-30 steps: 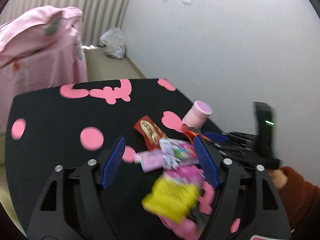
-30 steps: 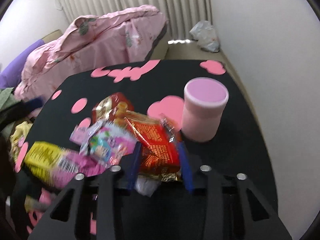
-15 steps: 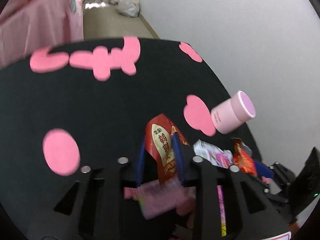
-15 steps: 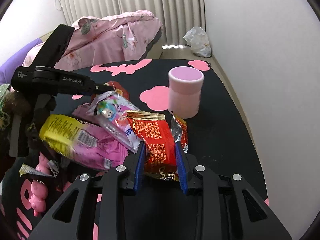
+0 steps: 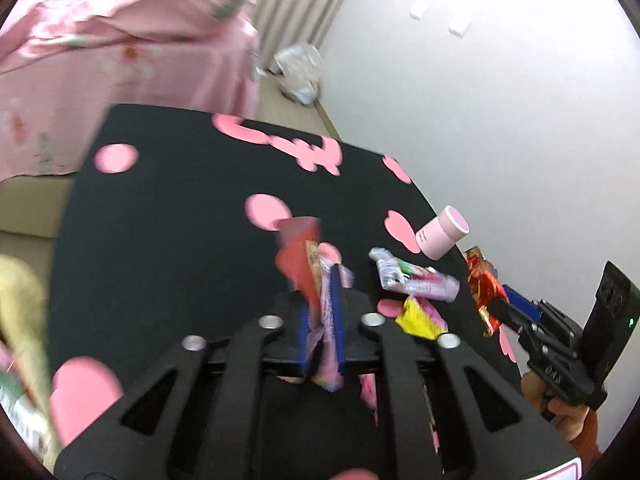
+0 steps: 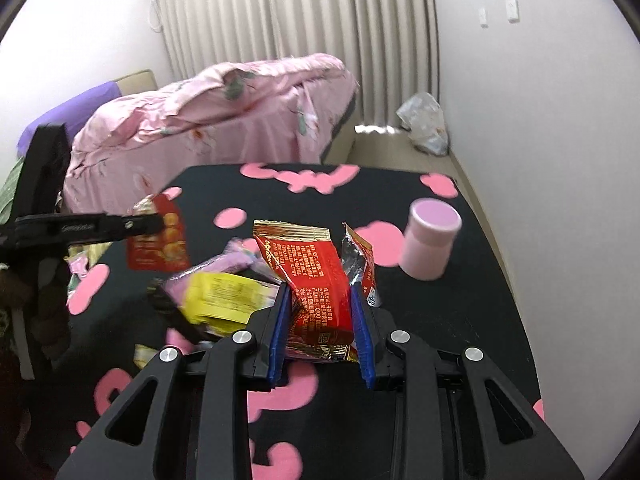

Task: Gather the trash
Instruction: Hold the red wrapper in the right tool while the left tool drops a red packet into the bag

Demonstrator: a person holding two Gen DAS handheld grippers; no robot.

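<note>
Mid-collection on the black, pink-spotted tabletop (image 6: 472,320): left gripper (image 5: 322,312) just pinched shut on a red wrapper (image 5: 298,264) and a pale pink one, raised off the surface; right gripper (image 6: 320,320) clamped partway on a crumpled red snack bag (image 6: 316,280). Still lying loose: yellow packet (image 6: 224,292), lilac wrapper (image 5: 416,280). Pink cup (image 6: 430,240) standing near the wall edge. No bin in view.

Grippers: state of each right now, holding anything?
left gripper: just closed, shut on red wrapper and a pink one.
right gripper: shut on red snack packet.
</note>
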